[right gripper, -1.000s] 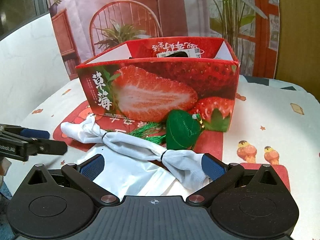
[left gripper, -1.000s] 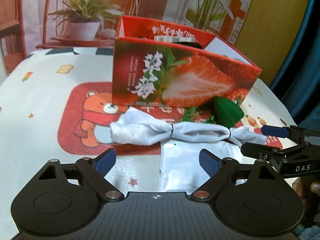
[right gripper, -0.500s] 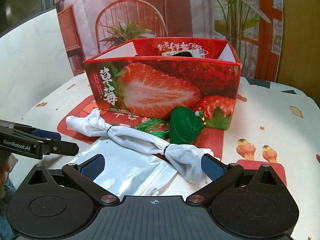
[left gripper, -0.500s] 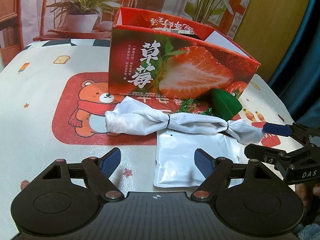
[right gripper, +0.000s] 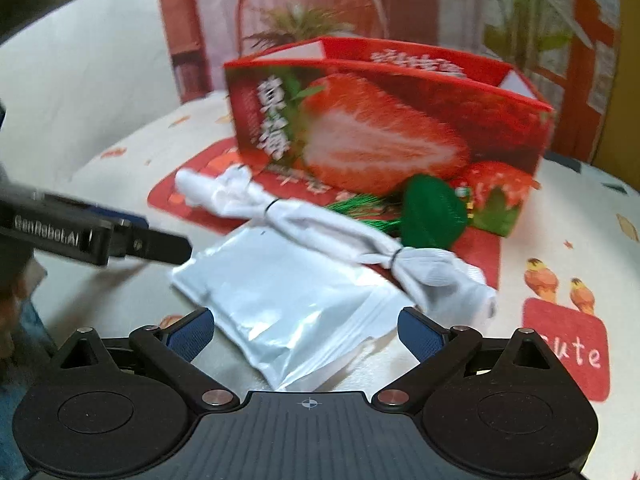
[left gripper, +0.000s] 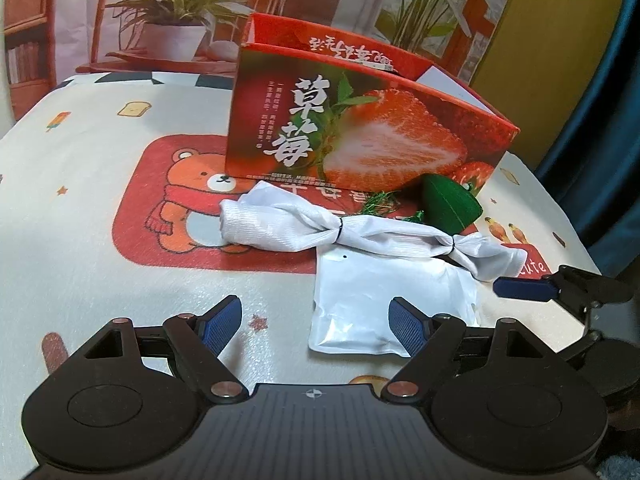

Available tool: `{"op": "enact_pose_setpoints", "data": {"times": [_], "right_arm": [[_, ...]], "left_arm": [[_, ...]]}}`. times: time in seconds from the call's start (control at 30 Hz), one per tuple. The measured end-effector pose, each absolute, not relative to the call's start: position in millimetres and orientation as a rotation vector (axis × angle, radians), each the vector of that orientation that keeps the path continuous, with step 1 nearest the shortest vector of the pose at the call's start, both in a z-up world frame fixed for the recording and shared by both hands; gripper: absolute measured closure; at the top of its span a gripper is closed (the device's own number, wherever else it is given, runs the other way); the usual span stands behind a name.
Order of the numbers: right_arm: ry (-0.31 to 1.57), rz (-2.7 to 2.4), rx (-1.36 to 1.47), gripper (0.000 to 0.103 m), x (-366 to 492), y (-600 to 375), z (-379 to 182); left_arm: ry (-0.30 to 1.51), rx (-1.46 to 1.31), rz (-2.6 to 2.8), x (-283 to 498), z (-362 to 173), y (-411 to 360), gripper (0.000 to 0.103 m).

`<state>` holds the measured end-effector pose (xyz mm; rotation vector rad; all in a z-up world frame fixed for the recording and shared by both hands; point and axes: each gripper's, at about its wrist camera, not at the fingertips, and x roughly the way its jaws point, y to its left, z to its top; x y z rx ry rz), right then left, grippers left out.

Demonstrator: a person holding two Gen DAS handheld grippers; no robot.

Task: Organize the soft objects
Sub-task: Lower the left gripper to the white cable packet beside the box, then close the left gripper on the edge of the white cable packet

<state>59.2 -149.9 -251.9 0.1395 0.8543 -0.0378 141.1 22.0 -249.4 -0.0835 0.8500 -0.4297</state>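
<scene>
A white cloth roll (left gripper: 340, 230) (right gripper: 320, 236) tied with two black bands lies in front of the open red strawberry box (left gripper: 360, 136) (right gripper: 384, 128). A green heart-shaped cushion (left gripper: 450, 204) (right gripper: 434, 214) with a tassel leans on the box. A white plastic pouch (left gripper: 388, 300) (right gripper: 288, 304) lies flat nearest me. My left gripper (left gripper: 316, 320) is open and empty, just short of the pouch. My right gripper (right gripper: 306, 330) is open and empty, with the pouch's near end between its fingers.
The table (left gripper: 80, 208) has a cartoon-print cloth with a red bear patch. The right gripper's finger (left gripper: 524, 288) shows at the right of the left wrist view; the left gripper (right gripper: 96, 240) shows at the left of the right wrist view. Chair and plants stand behind.
Both grippers have pulled back and shifted, so the pouch shows whole. The right wrist view has swung left and is blurred. The objects have not moved.
</scene>
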Motion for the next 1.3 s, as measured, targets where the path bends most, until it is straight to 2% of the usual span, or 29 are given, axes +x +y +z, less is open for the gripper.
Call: {"op": "enact_pose_setpoints", "data": {"times": [0.1,0.3,0.43,0.47,0.53,0.73,1.03,1.3], "right_arm": [[0.878,-0.021,0.074,0.008,64,-140,-259],[0.922,-0.039,0.022,0.020,68,-137,-272],[0.914,-0.030,0.050,0.021,69,-143,-275],[0.909,-0.025,0.045,0.023,69,-143,-275],[0.901,-0.018,0.047,0.034,71,-145,-274],[0.877,-0.039,0.096,0.044,80,-160,-269],[0.823,-0.028,0.178,0.051,91,-183,-255],[0.764,-0.018,0.222,0.054,99,-199,-237]], "left_arm": [[0.847,-0.096,-0.422,141,-249,26,0.021],[0.844,-0.109,-0.420,142,-250,28,0.021],[0.848,-0.112,-0.419,143,-251,28,0.021],[0.848,-0.113,-0.419,143,-252,29,0.021],[0.850,-0.114,-0.419,144,-252,29,0.021],[0.842,-0.104,-0.423,147,-252,28,0.021],[0.795,-0.072,-0.454,162,-239,21,0.022],[0.771,-0.021,-0.500,185,-234,9,0.034]]}}
